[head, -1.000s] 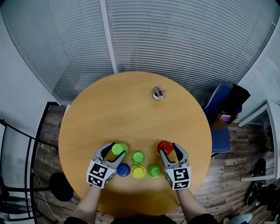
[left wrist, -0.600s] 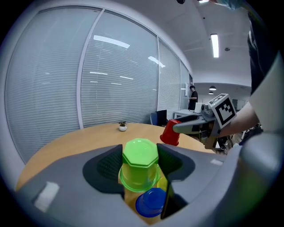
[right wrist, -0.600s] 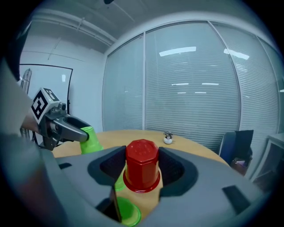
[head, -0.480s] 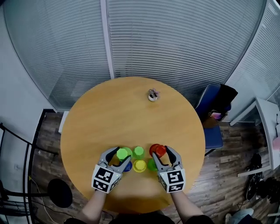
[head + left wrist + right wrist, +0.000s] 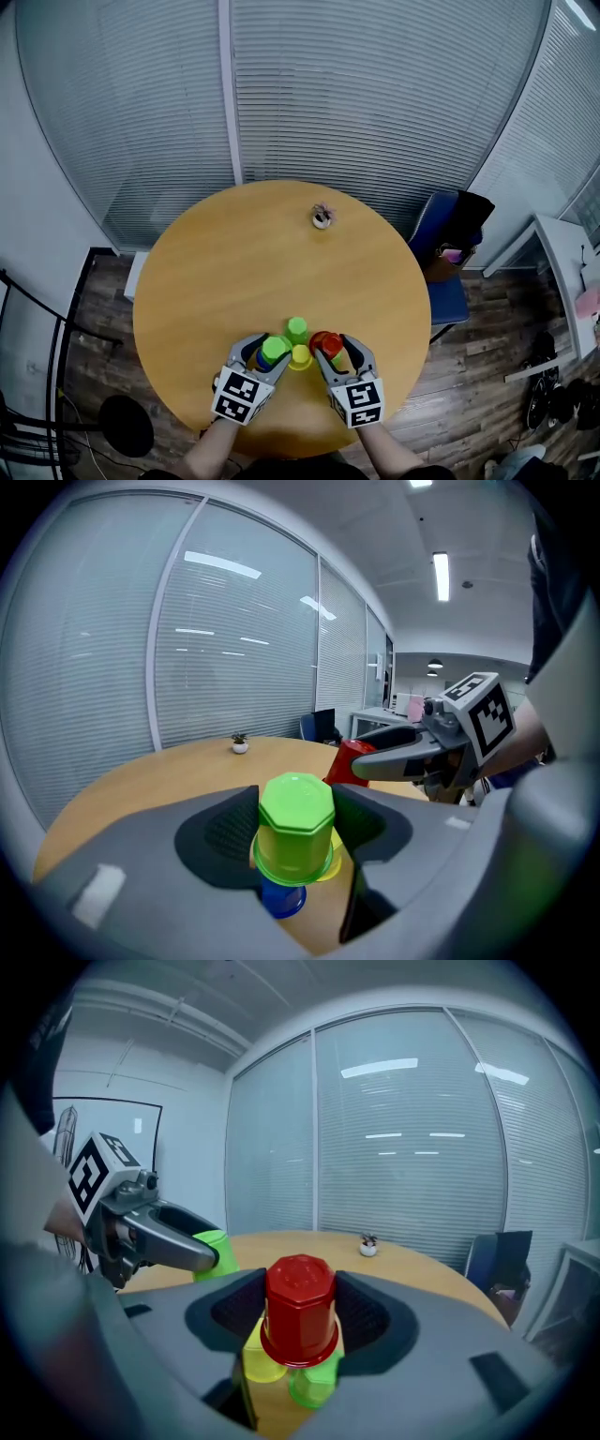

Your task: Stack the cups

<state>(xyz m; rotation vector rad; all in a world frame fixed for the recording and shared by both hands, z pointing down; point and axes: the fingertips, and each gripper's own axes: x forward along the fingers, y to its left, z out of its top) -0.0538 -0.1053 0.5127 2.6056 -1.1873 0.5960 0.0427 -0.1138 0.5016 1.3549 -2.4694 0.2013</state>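
Holding the lime cup [image 5: 295,829] over the blue cup [image 5: 283,899], my left gripper [image 5: 269,349] has its fingers clenched on it. My right gripper [image 5: 330,345] has its fingers clamped on the red cup [image 5: 300,1312], above a green cup [image 5: 314,1384]. Since a second ago, both held cups have moved inward toward the yellow cup [image 5: 300,356] on the surface [image 5: 234,272].

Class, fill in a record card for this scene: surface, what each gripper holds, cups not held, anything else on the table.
Surface: round wooden table
Left gripper: shut on an upside-down green cup, held over a blue cup
Right gripper: shut on an upside-down red cup, held over a second green cup
Cups not held, besides those: yellow cup, third green cup
Also on table: small potted plant
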